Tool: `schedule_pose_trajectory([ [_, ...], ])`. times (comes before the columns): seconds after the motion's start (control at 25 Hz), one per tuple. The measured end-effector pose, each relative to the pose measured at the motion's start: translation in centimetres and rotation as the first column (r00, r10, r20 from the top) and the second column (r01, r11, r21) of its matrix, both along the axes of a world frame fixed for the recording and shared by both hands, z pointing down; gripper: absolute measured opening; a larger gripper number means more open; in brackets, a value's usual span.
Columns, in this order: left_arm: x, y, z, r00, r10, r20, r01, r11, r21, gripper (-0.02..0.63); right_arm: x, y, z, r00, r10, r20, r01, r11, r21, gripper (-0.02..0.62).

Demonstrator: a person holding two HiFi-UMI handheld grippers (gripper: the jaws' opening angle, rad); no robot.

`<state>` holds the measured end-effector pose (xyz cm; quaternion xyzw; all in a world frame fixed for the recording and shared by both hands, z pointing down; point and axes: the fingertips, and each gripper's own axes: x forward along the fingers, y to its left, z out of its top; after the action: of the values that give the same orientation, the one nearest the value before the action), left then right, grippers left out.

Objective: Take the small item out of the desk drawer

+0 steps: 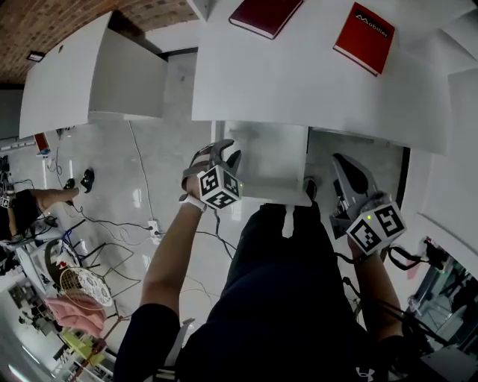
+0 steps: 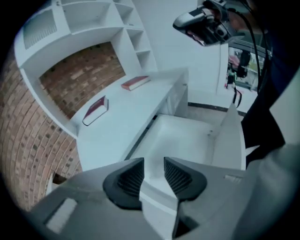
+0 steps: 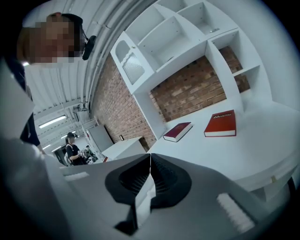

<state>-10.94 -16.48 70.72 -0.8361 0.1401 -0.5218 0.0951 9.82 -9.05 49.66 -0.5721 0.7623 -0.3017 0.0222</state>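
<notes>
Left tool [image 1: 226,154] sits at the 9 o'clock side of the drawer [image 1: 265,160], by its front corner. In the left gripper view the tool [image 2: 153,176] has its jaws a small way apart, w/ the drawer's [image 2: 187,136] white near rim showing in the gap. Can't tell if the pads touch it.

Right tool [image 1: 349,175] hangs at approx 4 o'clock of the drawer, under the counter [image 1: 314,82] edge. In the right gripper view this tool [image 3: 150,171] has its tips closed together. A white sliver sits in the gap behind them – can't tell what it is, or whether it is the small item. No view shows the small item for certain. The part of the drawer inside that shows in the left gripper view is plain white.

Drawer is pulled out from under the counter, at 12 o'clock of the person's torso [image 1: 284,313].

On the counter top are 2 books, well apart: maroon book [image 1: 265,13] at 12 o'clock of the drawer, red book [image 1: 366,37] at approx 1 o'clock. Both lie flat – same pair in the right gripper view, maroon [image 3: 178,131] to the left of red [image 3: 221,123].

Bkgd: brick wall [image 3: 197,93] behind white shelves [image 3: 178,33]. Another person [image 3: 72,147] stands far off at 9 o'clock in the right gripper view. Cables run over the floor [image 1: 149,186] at 9 o'clock of the left tool.
</notes>
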Motion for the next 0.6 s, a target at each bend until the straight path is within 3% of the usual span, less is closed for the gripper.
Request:
schedule_pose_trajectory([
  [0.24, 0.4, -1.0, 7.3, 0.966, 0.163, 0.2, -0.161, 0.987, -0.03, 0.146, 1.7, 0.6, 2.2, 0.999, 0.036, 0.023, -0.036, 0.999, -0.041, 0.005],
  [0.44, -0.6, -1.9, 13.2, 0.905, 0.239, 0.352, -0.23, 0.971, -0.067, 0.146, 2.7, 0.8, 3.9, 0.997, 0.061, 0.045, -0.058, 0.996, -0.072, 0.005],
  [0.6, -0.8, -2.6, 15.8, 0.861, 0.27, 0.43, -0.268, 0.961, -0.067, 0.15, 3.0, 1.3, 5.0, 0.997, 0.064, 0.054, -0.058, 0.994, -0.096, 0.006],
])
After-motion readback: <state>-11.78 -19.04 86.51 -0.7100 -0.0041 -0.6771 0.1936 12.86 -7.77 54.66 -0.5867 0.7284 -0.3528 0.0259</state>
